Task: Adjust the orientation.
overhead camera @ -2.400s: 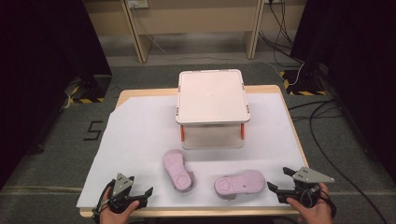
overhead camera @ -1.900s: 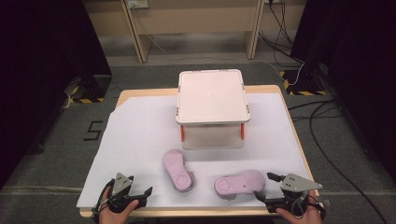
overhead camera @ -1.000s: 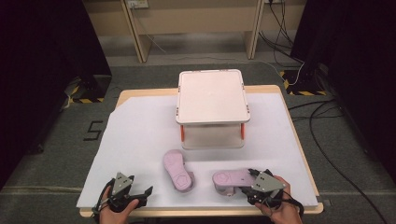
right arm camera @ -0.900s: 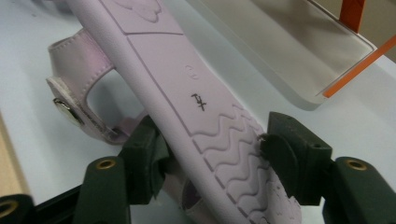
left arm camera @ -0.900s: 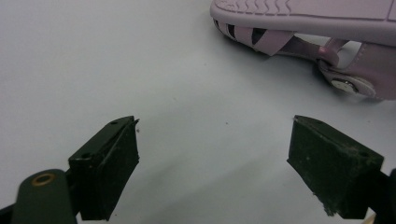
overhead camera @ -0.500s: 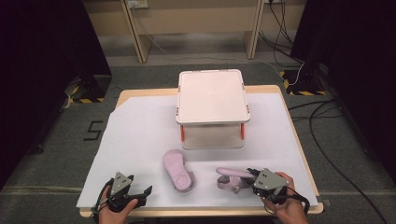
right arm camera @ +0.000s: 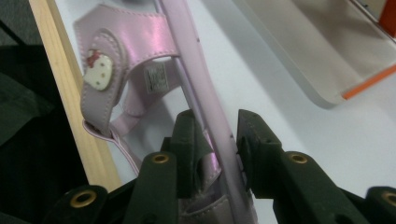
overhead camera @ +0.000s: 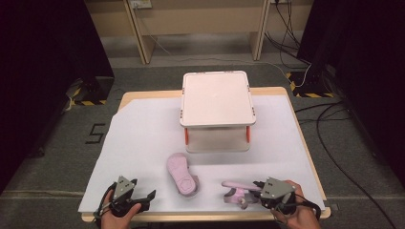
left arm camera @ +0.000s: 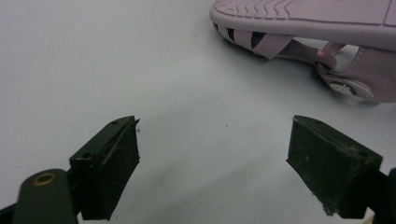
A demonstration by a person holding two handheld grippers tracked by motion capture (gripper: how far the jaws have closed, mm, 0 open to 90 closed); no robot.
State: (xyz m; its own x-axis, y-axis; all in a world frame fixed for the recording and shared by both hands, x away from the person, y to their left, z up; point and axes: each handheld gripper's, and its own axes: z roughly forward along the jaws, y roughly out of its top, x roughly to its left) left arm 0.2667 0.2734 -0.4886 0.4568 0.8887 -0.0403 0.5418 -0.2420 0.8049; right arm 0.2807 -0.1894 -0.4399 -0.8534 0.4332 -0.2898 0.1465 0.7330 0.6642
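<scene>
Sandal (right arm camera: 187, 88) sits clamped by its sole in right tongs (right arm camera: 212, 144); left tongs (left arm camera: 212, 161) gape, empty.

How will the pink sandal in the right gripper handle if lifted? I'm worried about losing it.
The sandal probably lifts easily: it looks small and thin-soled. The right gripper pinches only the sole's edge, so it may swing or twist. Its straps look soft and will likely dangle.

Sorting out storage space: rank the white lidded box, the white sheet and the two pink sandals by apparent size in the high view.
1. white sheet
2. white lidded box
3. The sandals tie: the upside-down sandal shows its whole sole, while the held sandal is tipped on edge in the right gripper, so it merely looks slimmer.
</scene>
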